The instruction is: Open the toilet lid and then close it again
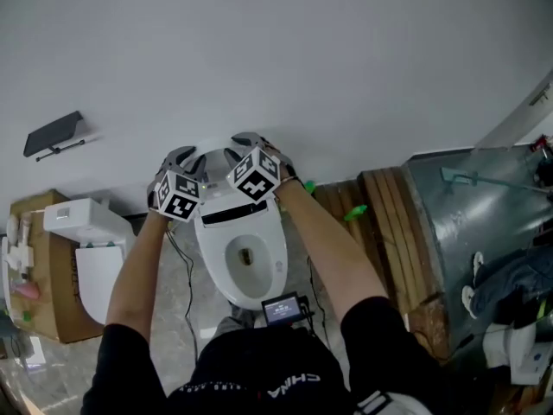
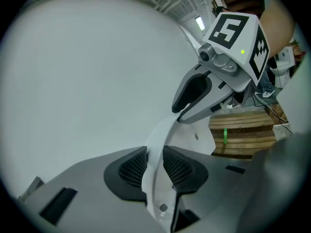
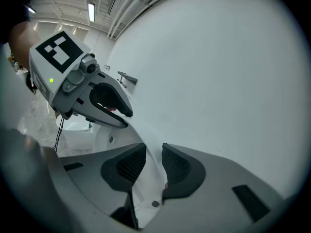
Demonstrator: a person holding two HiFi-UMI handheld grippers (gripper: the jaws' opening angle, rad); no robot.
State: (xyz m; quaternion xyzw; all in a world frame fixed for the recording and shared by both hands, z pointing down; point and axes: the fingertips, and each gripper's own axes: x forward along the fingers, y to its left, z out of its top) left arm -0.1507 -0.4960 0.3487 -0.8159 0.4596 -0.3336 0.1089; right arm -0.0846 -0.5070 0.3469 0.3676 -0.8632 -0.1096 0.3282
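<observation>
While my grey left gripper (image 2: 154,168) and grey right gripper (image 3: 153,166) each pinch the top rim of the thin white plastic toilet lid (image 2: 163,130) between dark ribbed pads (image 2: 131,169), I judge it light, fairly stiff and smooth enough to slip. It stands raised near upright over the open white toilet bowl (image 1: 246,253), and gripping both upper corners seems right, since a dropped hinged lid could slam. Whether it touches the plain pale wall (image 1: 302,59) just behind, I cannot tell.

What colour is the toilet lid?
The toilet lid is plain white; the left gripper view shows it best.
</observation>
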